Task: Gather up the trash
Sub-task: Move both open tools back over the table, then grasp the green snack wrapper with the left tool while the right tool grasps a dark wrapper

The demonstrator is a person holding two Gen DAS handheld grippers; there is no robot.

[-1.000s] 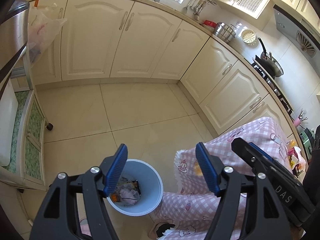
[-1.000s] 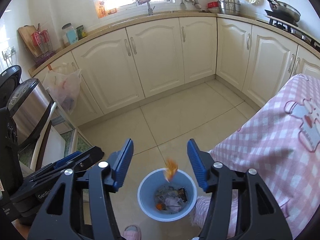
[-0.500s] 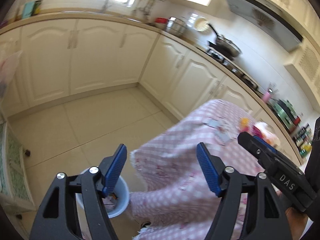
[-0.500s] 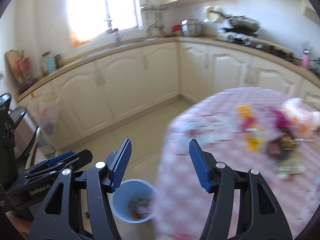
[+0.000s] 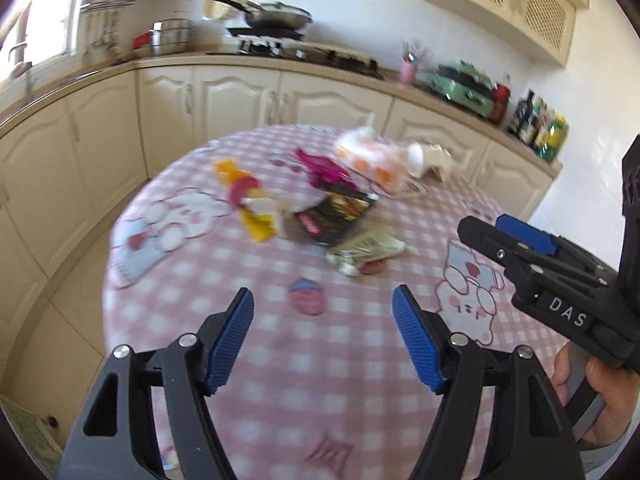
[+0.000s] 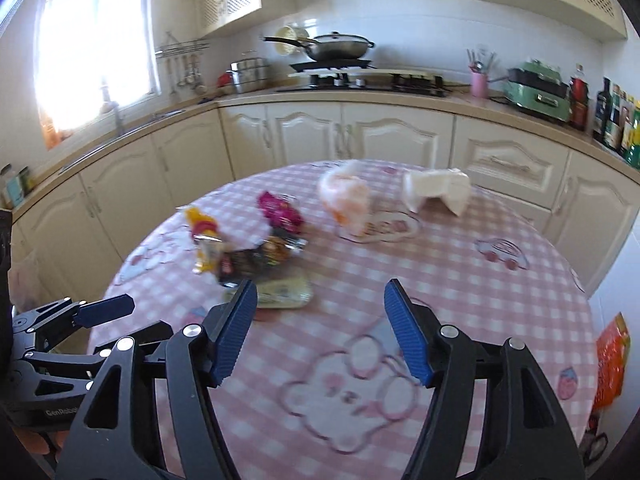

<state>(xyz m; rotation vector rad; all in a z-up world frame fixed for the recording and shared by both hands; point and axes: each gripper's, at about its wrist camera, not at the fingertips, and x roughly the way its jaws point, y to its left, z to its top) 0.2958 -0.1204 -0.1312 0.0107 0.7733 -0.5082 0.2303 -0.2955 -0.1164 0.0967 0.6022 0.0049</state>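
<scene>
Pink-checked table (image 6: 460, 280): wrappers (image 6: 256, 256) ahead of empty, parted right gripper (image 6: 318, 332).

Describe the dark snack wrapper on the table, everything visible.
The dark wrapper is a crumpled, glossy foil-like packet, mostly black with red and yellow-green print, too blurred to read. It lies flat in the trash cluster on the pink checked tablecloth, beside the yellow wrapper, with the pale green packet against its near edge. Neither gripper touches it.

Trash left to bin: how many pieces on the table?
6: yellow wrapper, magenta wrapper, dark packet, pale packet clustered left; orange-white bag, white paper farther back. Blur may hide more.
</scene>
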